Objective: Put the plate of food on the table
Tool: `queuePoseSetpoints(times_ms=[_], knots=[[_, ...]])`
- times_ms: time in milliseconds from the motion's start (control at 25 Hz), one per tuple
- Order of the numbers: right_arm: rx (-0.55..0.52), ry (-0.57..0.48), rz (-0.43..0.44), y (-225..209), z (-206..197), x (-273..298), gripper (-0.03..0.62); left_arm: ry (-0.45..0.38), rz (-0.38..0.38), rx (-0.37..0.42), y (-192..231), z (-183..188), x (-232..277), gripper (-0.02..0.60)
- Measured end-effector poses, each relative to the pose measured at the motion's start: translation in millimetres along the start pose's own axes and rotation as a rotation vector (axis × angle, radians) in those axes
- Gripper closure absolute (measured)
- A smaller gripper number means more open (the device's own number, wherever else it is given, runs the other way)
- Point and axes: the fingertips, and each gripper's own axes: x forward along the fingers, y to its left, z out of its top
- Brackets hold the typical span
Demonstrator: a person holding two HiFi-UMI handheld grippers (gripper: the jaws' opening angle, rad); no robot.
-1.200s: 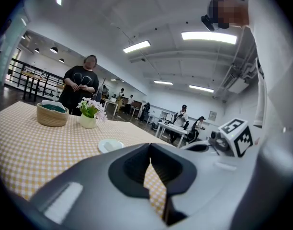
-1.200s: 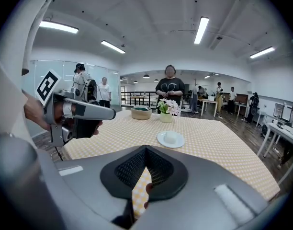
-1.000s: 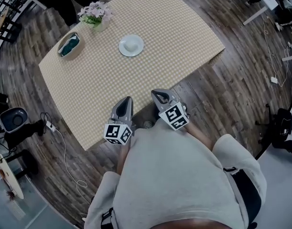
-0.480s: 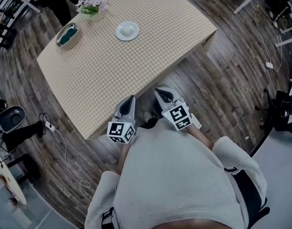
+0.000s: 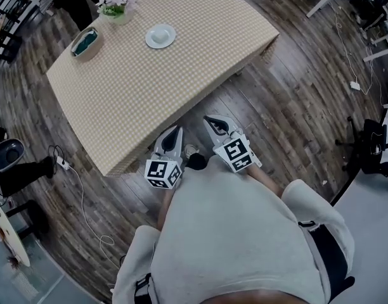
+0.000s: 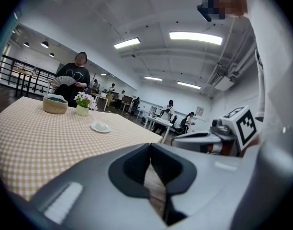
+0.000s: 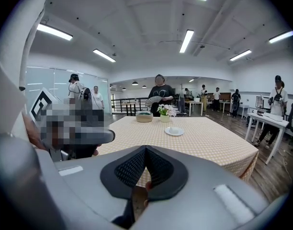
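Scanning the square table in its beige checked cloth [image 5: 181, 94] from its left side, a woven basket with something green inside [image 5: 86, 43] sits near the far-left corner, a pot of pale flowers [image 5: 115, 8] stands just beyond it at the far edge, and the white round plate carrying a pale lump of food [image 5: 160, 36] rests on the cloth to their right, apart from both. Off the table's near edge, over the wooden floor, the left gripper [image 5: 175, 132] has its jaws pressed together with nothing between them, and the right gripper [image 5: 210, 120] beside it is likewise closed and empty. The placing looks done, so the step in hand is probably just standing clear. Doing that well means holding both grippers level and away from the table's near corner, so that neither snags the hanging cloth and drags the plate
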Motion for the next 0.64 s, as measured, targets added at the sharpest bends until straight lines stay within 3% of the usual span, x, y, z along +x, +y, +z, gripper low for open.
queuePoseSetpoints(times_ms=[280,640], knots=[[-0.016,-0.018,0.024,-21.3,-1.7,-21.4,0.597,-0.011,0.017,0.010,-36.6,0.7,12.4,0.574],[-0.008,-0.039,0.023,-33.8,-2.4,-29.9,0.597,-0.013,0.033,0.011,-48.4,-1.0,16.5,0.574]])
